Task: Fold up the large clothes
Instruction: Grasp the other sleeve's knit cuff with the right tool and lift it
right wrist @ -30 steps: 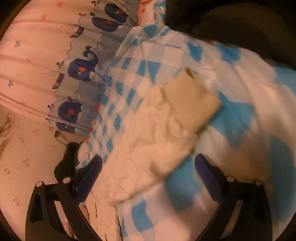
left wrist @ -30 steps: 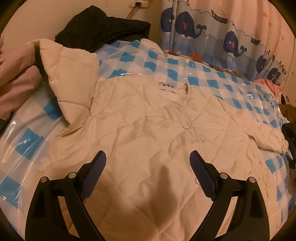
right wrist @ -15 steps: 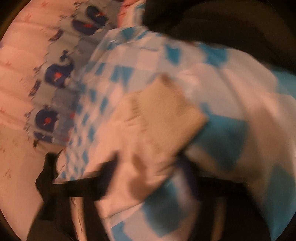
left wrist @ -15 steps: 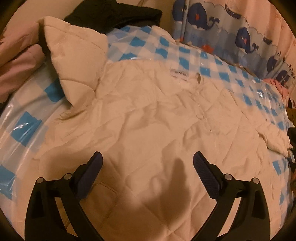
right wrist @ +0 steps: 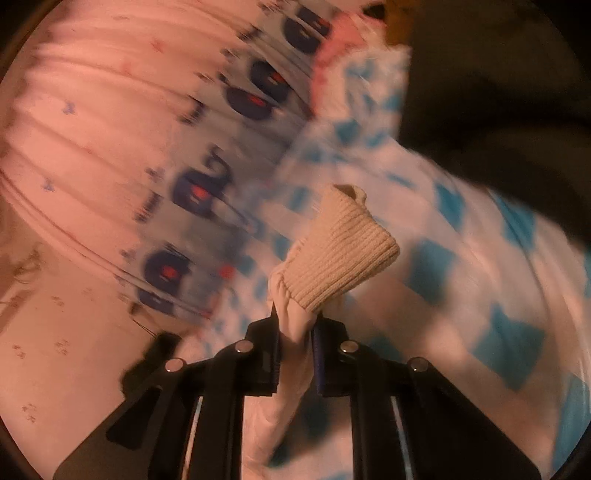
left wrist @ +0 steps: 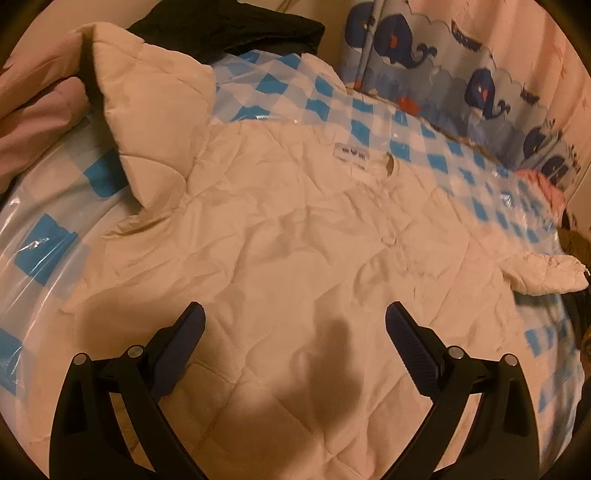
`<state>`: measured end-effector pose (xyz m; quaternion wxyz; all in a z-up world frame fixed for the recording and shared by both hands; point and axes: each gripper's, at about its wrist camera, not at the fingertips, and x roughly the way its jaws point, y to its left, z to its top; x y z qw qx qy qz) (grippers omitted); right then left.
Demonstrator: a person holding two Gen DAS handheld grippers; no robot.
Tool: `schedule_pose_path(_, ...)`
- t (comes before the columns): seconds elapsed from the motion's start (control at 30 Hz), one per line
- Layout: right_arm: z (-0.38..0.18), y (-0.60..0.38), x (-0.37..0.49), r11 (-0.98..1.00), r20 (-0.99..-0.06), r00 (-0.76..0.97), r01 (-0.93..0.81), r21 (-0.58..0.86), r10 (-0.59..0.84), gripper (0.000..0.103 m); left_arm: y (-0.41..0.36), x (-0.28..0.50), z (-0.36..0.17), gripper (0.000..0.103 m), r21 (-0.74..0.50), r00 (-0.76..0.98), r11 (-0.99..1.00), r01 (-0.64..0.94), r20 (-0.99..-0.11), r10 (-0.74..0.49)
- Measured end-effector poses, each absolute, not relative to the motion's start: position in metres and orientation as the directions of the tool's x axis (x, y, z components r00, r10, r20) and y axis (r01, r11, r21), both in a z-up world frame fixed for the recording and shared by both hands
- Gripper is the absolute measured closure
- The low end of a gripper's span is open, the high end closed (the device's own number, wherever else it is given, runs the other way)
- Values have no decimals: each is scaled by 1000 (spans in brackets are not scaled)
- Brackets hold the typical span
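Note:
A cream quilted jacket [left wrist: 295, 229] lies spread flat on a blue-and-white checked cover [left wrist: 332, 99], its neck label toward the far side. Its hood [left wrist: 151, 122] is folded up at the upper left. My left gripper [left wrist: 293, 332] hovers open over the jacket's lower body, nothing between its fingers. One sleeve end [left wrist: 546, 273] is lifted off the cover at the right. In the right wrist view my right gripper [right wrist: 295, 332] is shut on that sleeve just below its ribbed knit cuff [right wrist: 343, 251], which sticks up past the fingertips above the cover.
A black garment [left wrist: 229, 29] and a pink one [left wrist: 33, 122] lie at the far left of the bed. A whale-print curtain [left wrist: 461, 74] hangs along the far side. More pink cloth [left wrist: 546, 184] and dark items sit at the right edge.
My right gripper closed on the sleeve near its cuff and lifted it off the cover. The left gripper stayed open over the jacket, with its view shifted slightly.

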<state>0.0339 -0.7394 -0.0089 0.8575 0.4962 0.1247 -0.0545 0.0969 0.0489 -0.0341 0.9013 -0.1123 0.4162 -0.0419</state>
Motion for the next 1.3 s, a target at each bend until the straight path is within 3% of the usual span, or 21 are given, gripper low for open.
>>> schedule_pose_path(0.3, 73, -648, 96, 661, -195, 975, 80, 746, 102, 89, 82, 88, -16, 9, -297, 670, 954, -45, -718, -192)
schedule_pose_path(0.57, 130, -464, 175, 761, -148, 918, -206, 615, 368, 89, 128, 73, -1, 9, -370, 704, 924, -93, -681, -201)
schedule_pose_path(0.93, 122, -293, 212, 710, -169, 784, -419, 567, 597, 89, 157, 66, 2, 9, -410, 714, 903, -126, -670, -204)
schedule_pose_path(1.3, 122, -300, 203, 684, -133, 789, -420, 596, 600, 89, 164, 65, 2, 9, -419, 713, 898, -137, -670, -204)
